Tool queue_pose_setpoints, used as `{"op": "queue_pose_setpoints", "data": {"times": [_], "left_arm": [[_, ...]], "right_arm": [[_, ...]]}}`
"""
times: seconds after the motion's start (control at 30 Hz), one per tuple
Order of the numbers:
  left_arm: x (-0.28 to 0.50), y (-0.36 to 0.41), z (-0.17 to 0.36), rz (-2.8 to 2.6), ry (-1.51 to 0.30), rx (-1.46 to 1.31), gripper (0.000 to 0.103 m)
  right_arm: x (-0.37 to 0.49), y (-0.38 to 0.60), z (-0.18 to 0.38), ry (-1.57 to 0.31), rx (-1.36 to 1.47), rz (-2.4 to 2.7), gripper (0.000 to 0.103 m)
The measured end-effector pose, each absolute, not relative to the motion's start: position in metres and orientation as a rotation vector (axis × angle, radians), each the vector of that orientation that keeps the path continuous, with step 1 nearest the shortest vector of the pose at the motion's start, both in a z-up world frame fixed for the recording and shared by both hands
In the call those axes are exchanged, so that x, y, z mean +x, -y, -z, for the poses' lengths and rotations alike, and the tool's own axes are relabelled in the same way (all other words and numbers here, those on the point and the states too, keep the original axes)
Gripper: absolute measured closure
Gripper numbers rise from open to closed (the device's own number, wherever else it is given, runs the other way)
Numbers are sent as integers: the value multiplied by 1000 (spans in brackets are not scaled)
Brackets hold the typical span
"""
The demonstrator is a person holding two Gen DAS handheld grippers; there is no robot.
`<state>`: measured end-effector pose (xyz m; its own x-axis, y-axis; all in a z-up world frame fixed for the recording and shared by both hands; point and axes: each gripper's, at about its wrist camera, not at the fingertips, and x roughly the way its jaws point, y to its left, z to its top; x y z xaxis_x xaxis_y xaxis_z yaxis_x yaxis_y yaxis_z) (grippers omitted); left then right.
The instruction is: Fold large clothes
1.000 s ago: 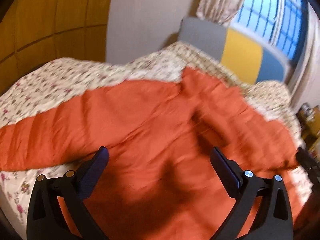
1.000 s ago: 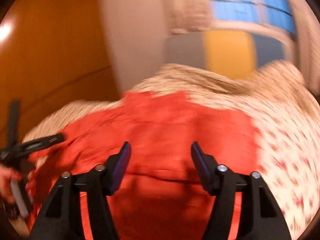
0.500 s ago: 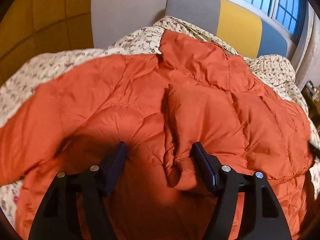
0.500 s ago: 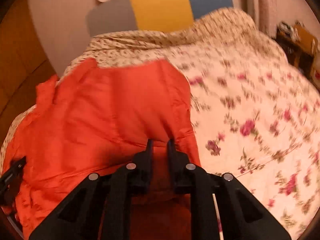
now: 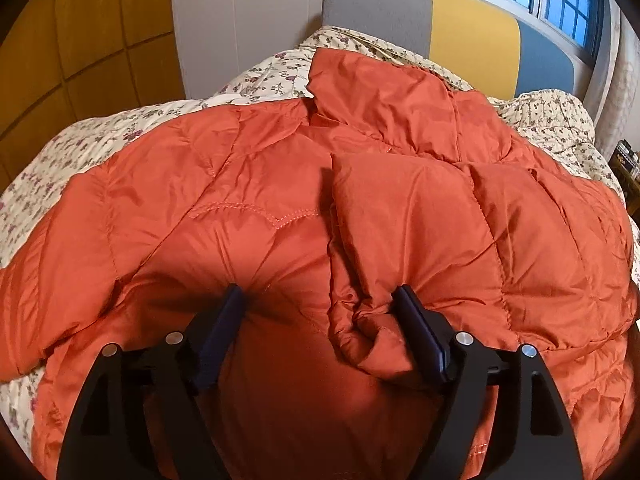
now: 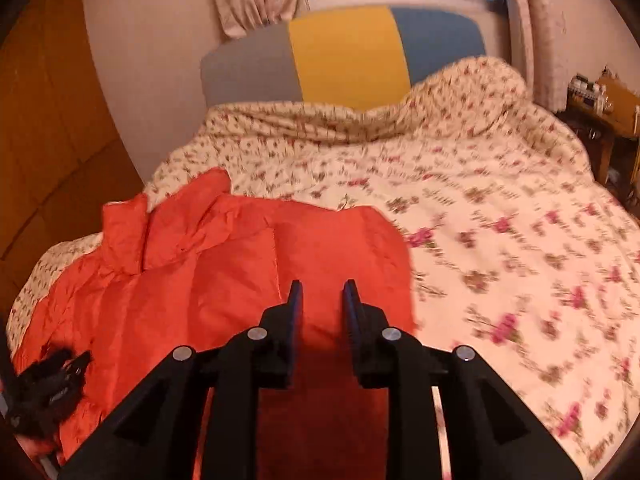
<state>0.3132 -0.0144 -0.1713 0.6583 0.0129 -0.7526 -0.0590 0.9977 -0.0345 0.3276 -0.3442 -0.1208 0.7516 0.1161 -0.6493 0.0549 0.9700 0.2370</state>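
An orange quilted puffer jacket (image 5: pixel 248 200) lies spread on a floral bedspread (image 5: pixel 80 140), with one sleeve (image 5: pixel 420 216) folded across its body. My left gripper (image 5: pixel 320 300) is open, its fingers pressed into the jacket on either side of the sleeve cuff. In the right wrist view the jacket (image 6: pixel 224 272) fills the lower left. My right gripper (image 6: pixel 322 294) stands over the jacket's right edge with its jaws a small gap apart and orange fabric showing between them. The left gripper (image 6: pixel 52 384) shows at the far left of that view.
The bedspread (image 6: pixel 500 220) stretches to the right of the jacket. A grey, yellow and blue headboard (image 6: pixel 344 56) stands under a window. A wooden wardrobe (image 5: pixel 80 40) is on the left. A cluttered nightstand (image 6: pixel 604 96) stands at the far right.
My right gripper, shut on the jacket's edge half a second ago, has parted slightly and swung right. My left gripper came down onto the jacket and stays open around the cuff.
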Motion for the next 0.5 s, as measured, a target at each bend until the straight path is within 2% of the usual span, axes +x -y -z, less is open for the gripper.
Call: {"op": "queue_pose_setpoints", "data": {"times": [0.2, 0.37, 0.43, 0.5], "left_arm": [[314, 17, 174, -45, -854, -39, 23], [316, 18, 176, -41, -855, -28, 19], [316, 17, 176, -41, -855, -29, 19], [316, 18, 176, -41, -856, -30, 19]], "right_arm": [[361, 338, 159, -806, 225, 7, 87], [363, 339, 167, -808, 221, 11, 87], [355, 349, 162, -790, 272, -7, 86], [331, 352, 148, -742, 291, -22, 77]]}}
